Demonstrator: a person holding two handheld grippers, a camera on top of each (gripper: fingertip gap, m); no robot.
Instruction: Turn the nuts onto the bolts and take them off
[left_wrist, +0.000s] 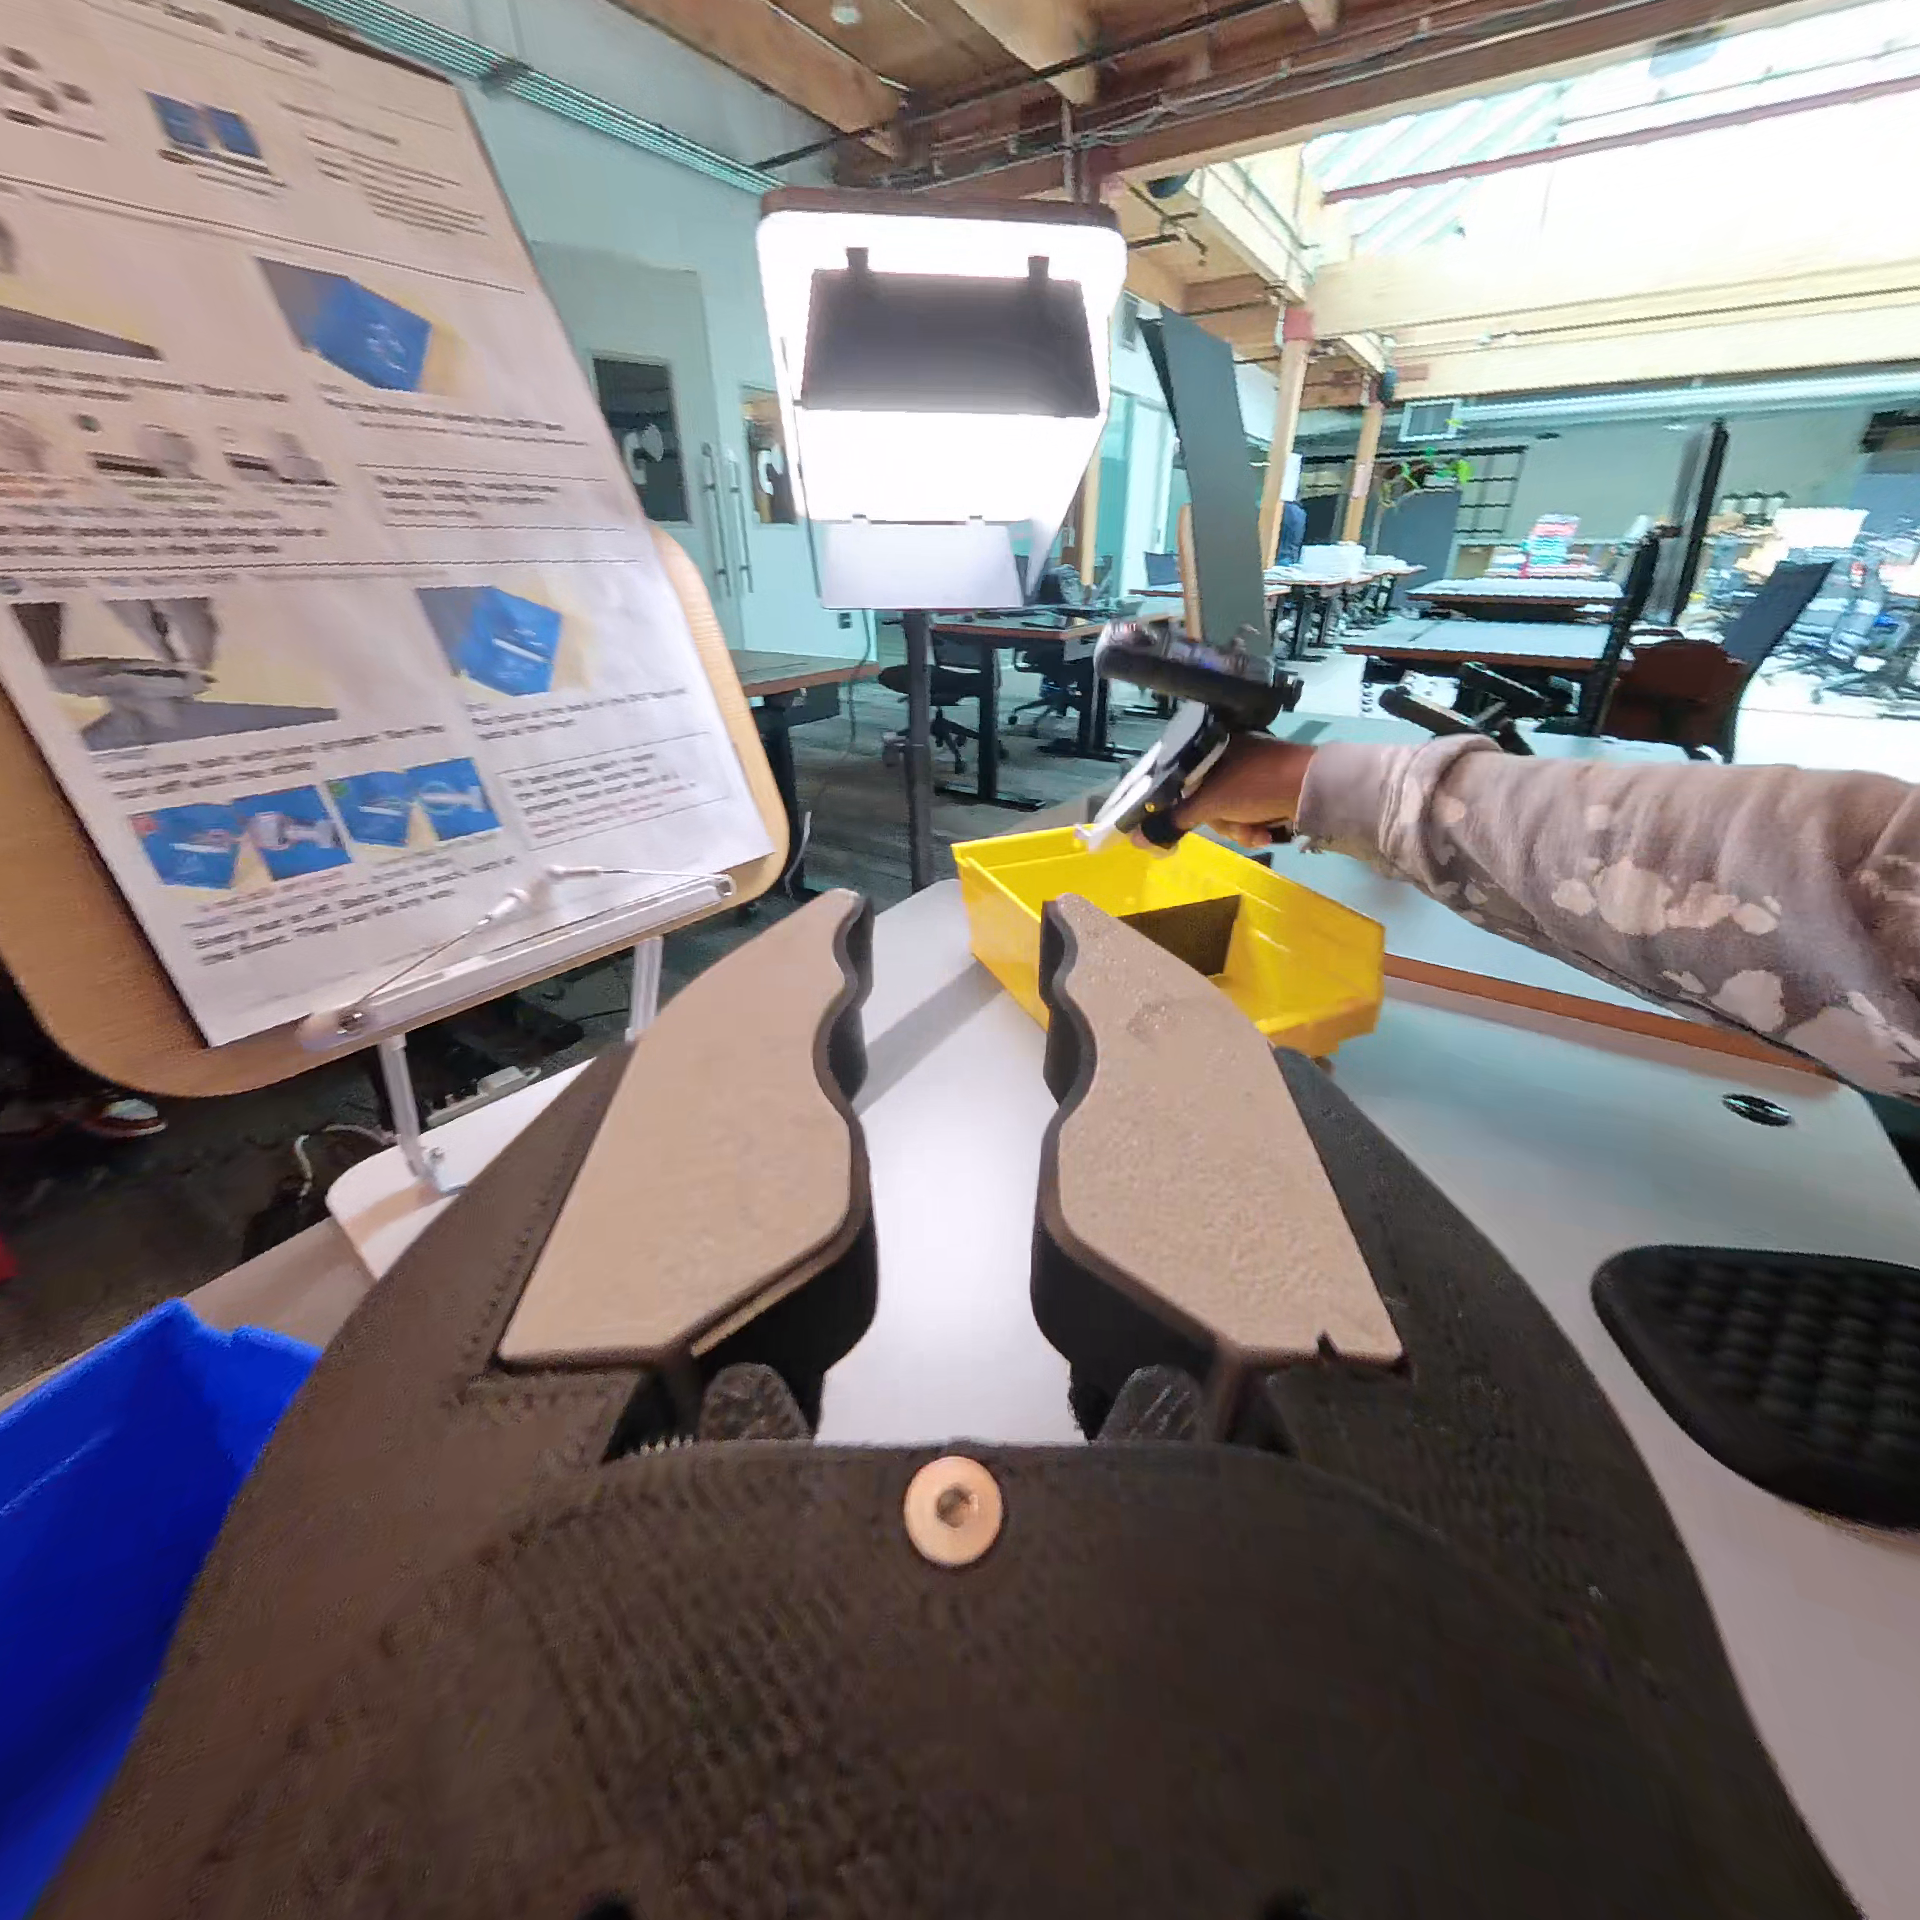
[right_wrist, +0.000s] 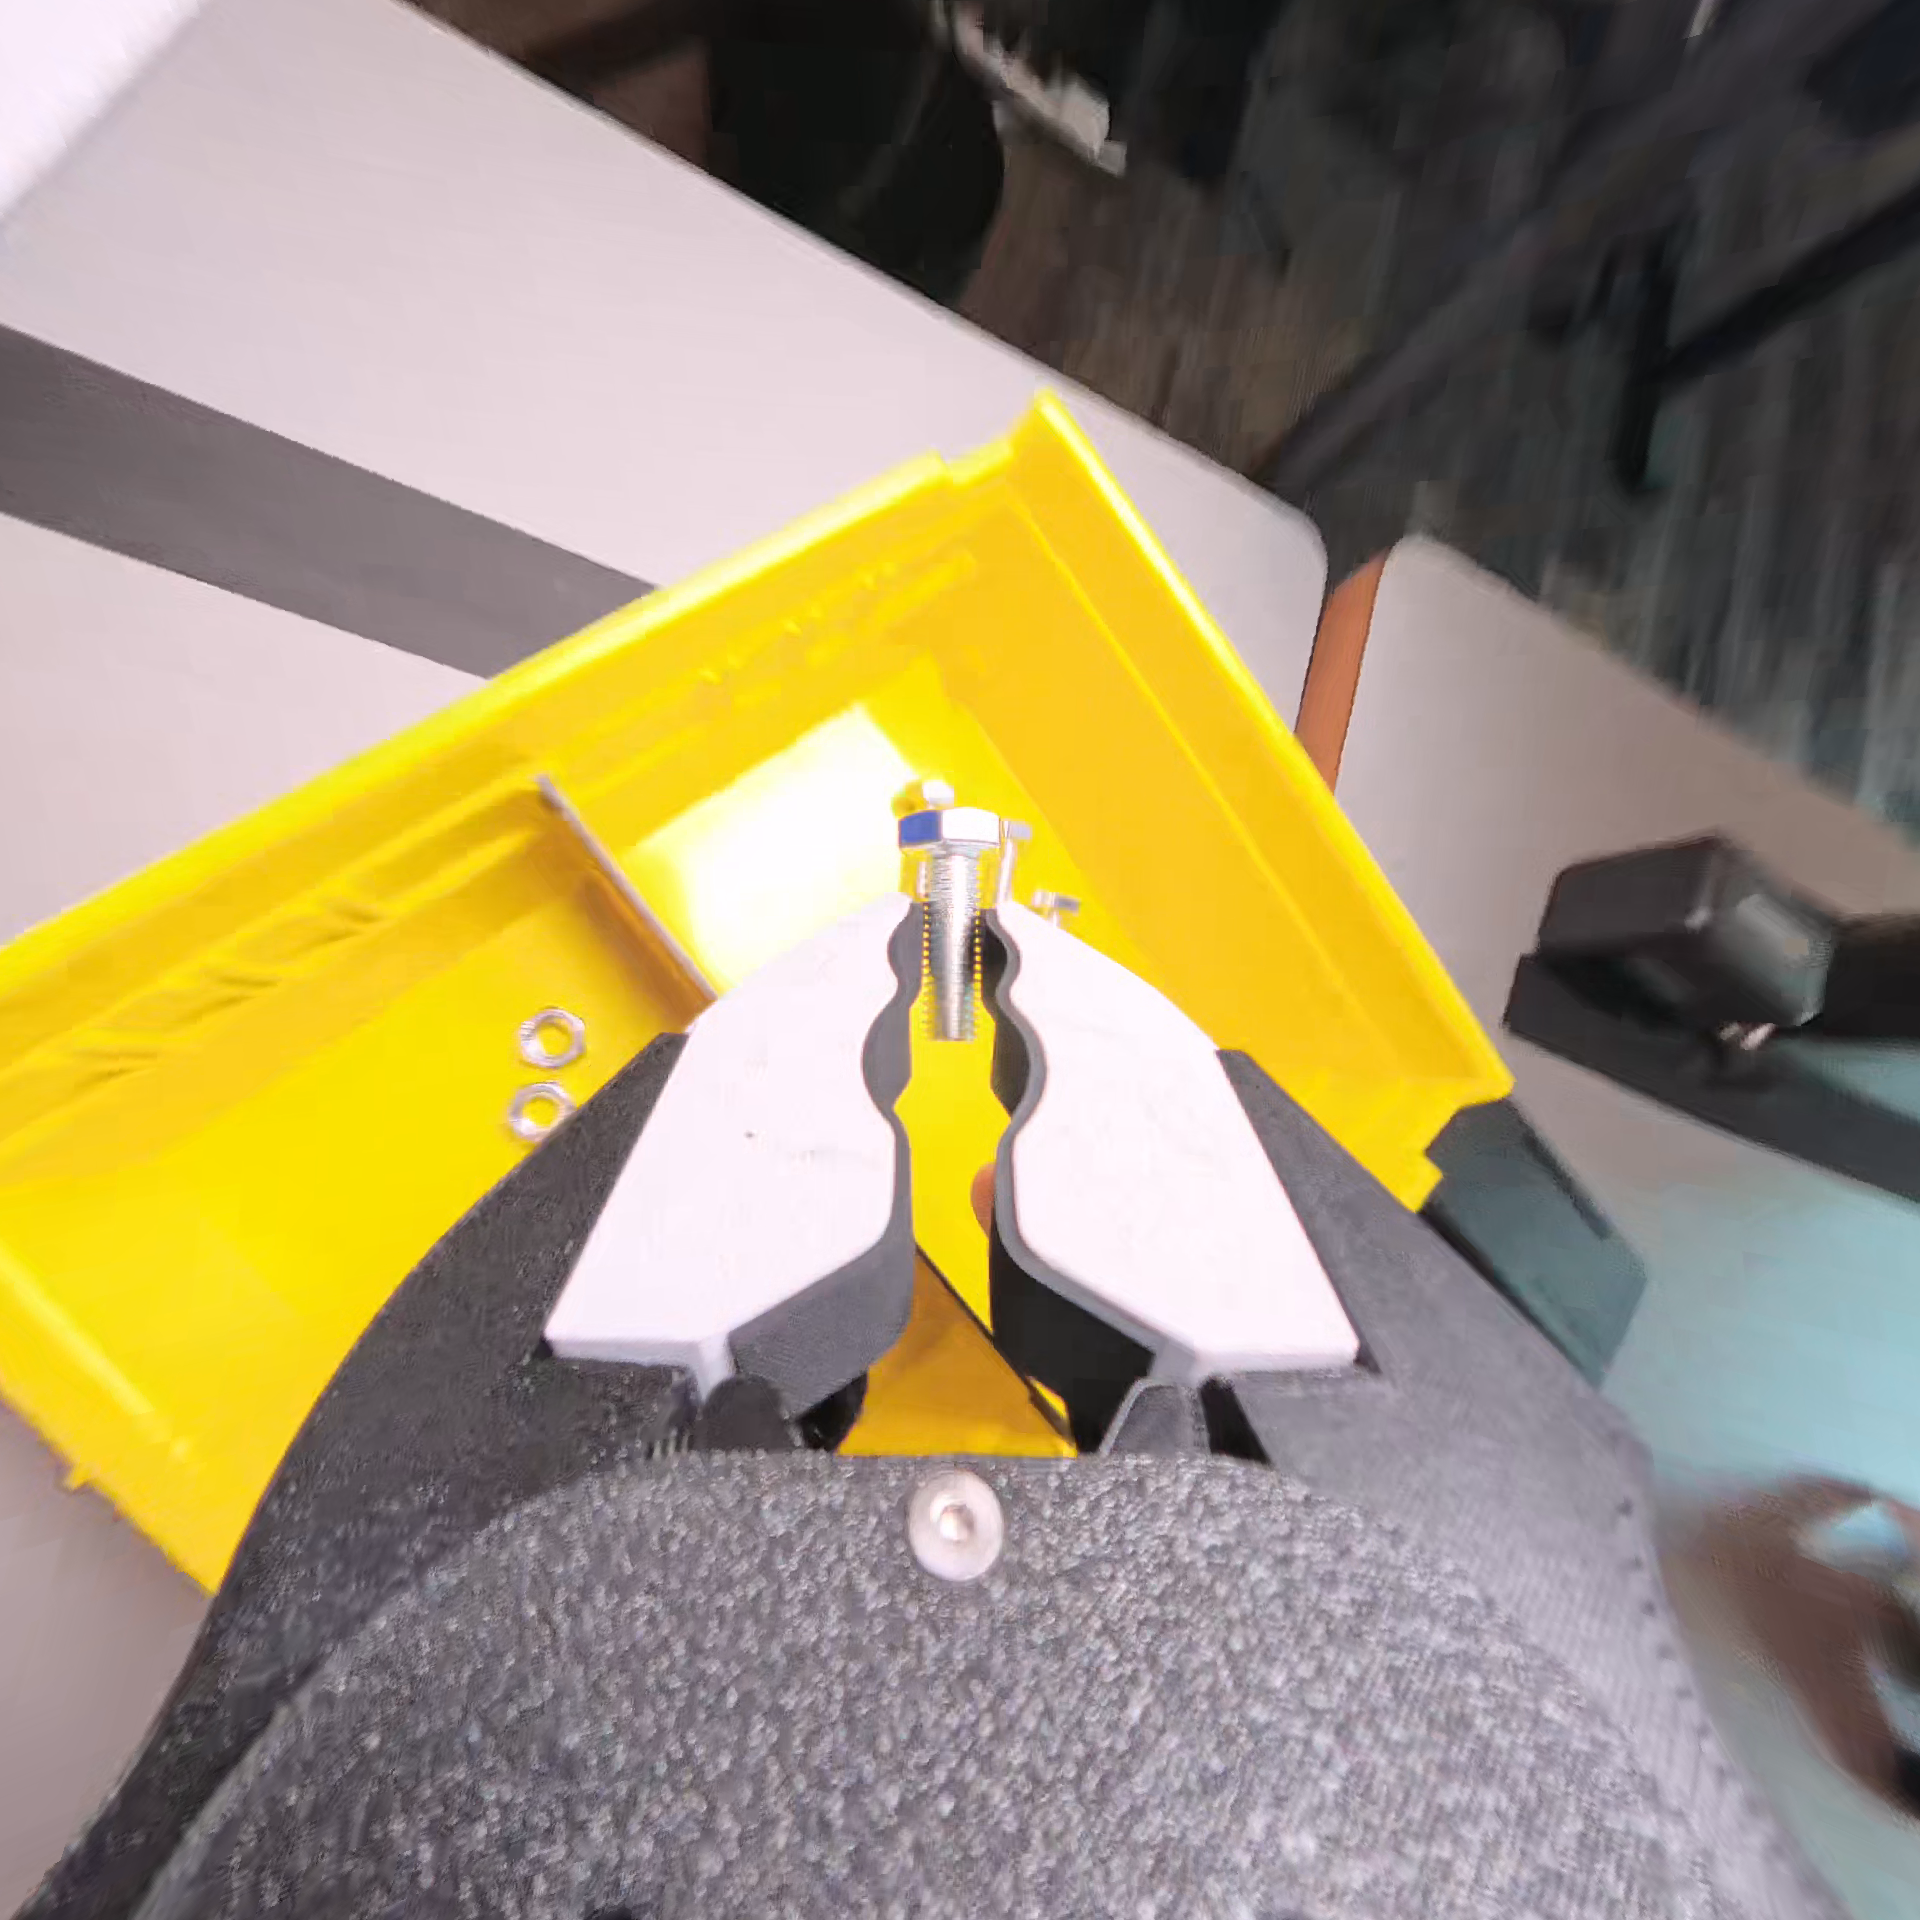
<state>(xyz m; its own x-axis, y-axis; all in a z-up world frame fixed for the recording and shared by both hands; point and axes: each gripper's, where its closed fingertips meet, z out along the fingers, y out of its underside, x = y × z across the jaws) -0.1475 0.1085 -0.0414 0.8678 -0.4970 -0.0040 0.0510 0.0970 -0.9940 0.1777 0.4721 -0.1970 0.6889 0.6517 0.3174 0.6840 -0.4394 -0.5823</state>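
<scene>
My right gripper (right_wrist: 961, 920) is shut on the threaded shank of a silver bolt (right_wrist: 951, 971), whose hex head points away from me. It holds the bolt inside a yellow bin (right_wrist: 1195, 644), over the far compartment. More bolts (right_wrist: 1051, 902) lie just behind it. Two small nuts (right_wrist: 545, 1070) lie in the near compartment to the left. In the left wrist view, the right gripper (left_wrist: 1101, 831) dips into the yellow bin (left_wrist: 1309, 966). My left gripper (left_wrist: 956, 914) is open and empty, above the white table and short of the bin.
A printed instruction sheet on a wooden stand (left_wrist: 312, 520) is at the left. A blue bin (left_wrist: 104, 1507) sits at the lower left. A lit lamp panel (left_wrist: 935, 416) stands behind the table. A black mat (left_wrist: 1787, 1371) lies on the right. A person's sleeve (left_wrist: 1610, 862) reaches in.
</scene>
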